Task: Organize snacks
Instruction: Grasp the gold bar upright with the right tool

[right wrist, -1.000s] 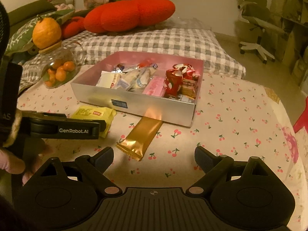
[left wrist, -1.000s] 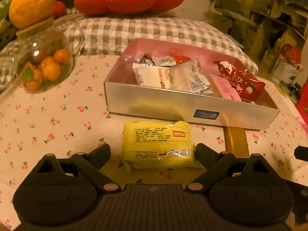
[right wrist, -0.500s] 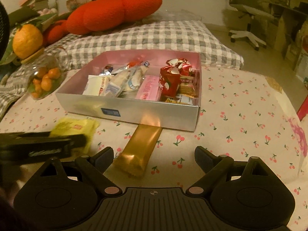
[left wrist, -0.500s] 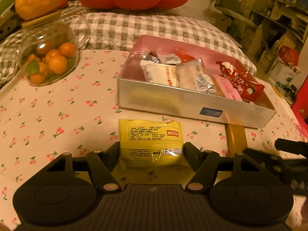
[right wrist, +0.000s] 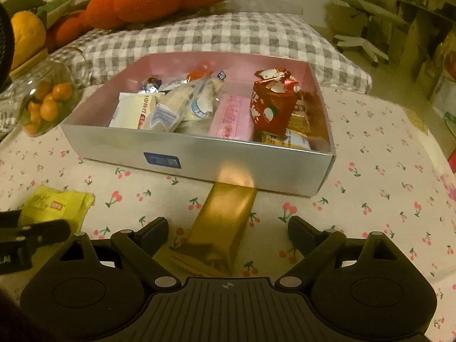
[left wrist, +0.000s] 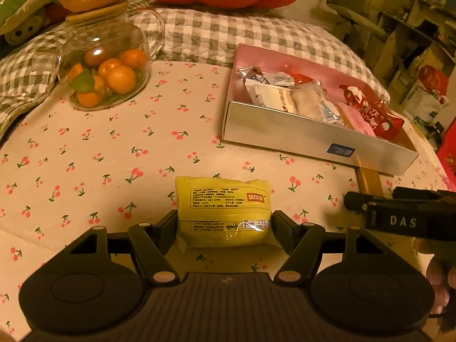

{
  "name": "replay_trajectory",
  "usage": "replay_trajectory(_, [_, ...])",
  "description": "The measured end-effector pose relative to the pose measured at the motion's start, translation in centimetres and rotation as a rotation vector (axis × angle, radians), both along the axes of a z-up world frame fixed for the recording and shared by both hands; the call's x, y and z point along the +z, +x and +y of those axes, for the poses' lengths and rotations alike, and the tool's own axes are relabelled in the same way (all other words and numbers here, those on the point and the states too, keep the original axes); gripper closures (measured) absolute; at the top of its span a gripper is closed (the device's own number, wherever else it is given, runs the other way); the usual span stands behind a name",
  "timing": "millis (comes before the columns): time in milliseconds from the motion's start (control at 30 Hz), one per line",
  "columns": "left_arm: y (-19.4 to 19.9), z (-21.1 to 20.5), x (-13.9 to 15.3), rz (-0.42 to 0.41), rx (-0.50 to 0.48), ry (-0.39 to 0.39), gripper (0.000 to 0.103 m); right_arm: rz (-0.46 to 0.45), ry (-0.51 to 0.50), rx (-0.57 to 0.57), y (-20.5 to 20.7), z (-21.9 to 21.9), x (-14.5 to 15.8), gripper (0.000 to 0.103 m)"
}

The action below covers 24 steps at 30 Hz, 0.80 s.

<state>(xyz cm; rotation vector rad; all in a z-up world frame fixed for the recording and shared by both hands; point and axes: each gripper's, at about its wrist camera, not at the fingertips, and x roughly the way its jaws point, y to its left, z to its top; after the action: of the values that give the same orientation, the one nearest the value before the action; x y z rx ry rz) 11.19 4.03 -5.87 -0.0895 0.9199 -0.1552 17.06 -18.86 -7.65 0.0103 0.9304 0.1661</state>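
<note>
L claw pinches the yellow packet by its sides, on the cherry-print cloth, short of the silver box. Pads grip only the near end, so it could sag or slip on lifting. R claw is spread over the gold bar, whose far end prob. touches the box wall; closing off-centre could shove it.

Yellow snack packet between fingers
</note>
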Motion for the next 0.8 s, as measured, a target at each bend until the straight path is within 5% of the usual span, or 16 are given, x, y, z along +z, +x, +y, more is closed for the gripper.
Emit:
replay_trajectory(100, [-0.2, 0.1, 0.0, 0.002, -0.005, 0.002, 0.036, -0.005, 0.005, 0.002, 0.1, 0.0, 0.1, 0.017])
replay_trajectory(233, [-0.1, -0.1, 0.1, 0.004, -0.007, 0.003, 0.036, -0.012, 0.012, 0.026, -0.1, 0.0, 0.6, 0.054])
replay_trajectory(300, [-0.2, -0.1, 0.1, 0.003, -0.008, 0.006, 0.036, -0.005, 0.013, 0.035, -0.1, 0.1, 0.8, 0.065])
replay_trajectory(800, [-1.2, -0.3, 0.2, 0.011, -0.046, -0.003, 0.036, 0.062, 0.053, 0.098, -1.9, -1.8, 1.6, 0.074])
